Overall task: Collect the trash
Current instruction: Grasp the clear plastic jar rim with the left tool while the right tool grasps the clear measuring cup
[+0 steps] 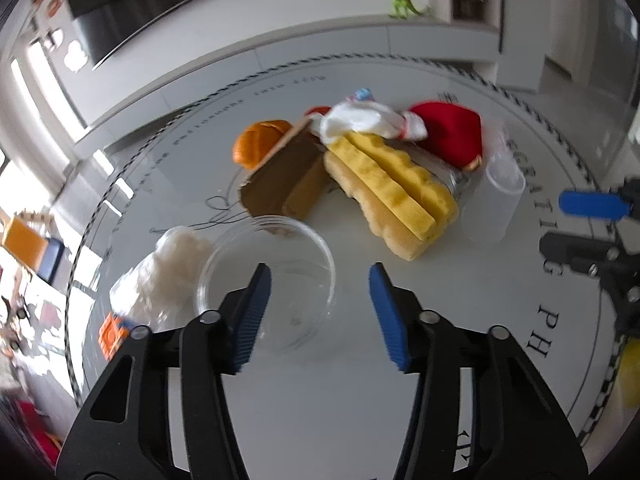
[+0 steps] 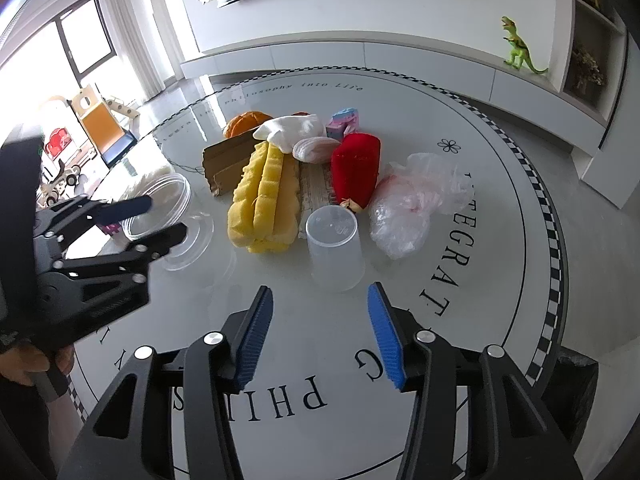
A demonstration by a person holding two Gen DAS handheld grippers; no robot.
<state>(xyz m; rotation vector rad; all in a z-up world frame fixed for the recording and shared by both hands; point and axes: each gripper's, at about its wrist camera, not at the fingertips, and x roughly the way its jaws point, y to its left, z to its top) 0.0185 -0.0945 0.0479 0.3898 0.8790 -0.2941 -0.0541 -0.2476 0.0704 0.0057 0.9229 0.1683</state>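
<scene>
Reaching stage, nothing picked yet. Left hand-held gripper (image 1: 316,312) open, empty, above clear round plastic lid (image 1: 266,280), frame centre. Right hand-held gripper (image 2: 320,336) open, empty, below translucent upturned plastic cup (image 2: 335,248). Next: lower, straddle, close.

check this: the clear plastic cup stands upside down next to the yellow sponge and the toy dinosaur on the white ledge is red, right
Not quite. The toy dinosaur is green, not red, as the right wrist view shows. The rest holds: the clear plastic cup stands upside down next to the yellow sponge.

The cardboard piece (image 2: 228,160) is partly hidden behind the yellow sponge (image 2: 266,200); the table lettering (image 1: 248,96) blurs unreadably.
</scene>
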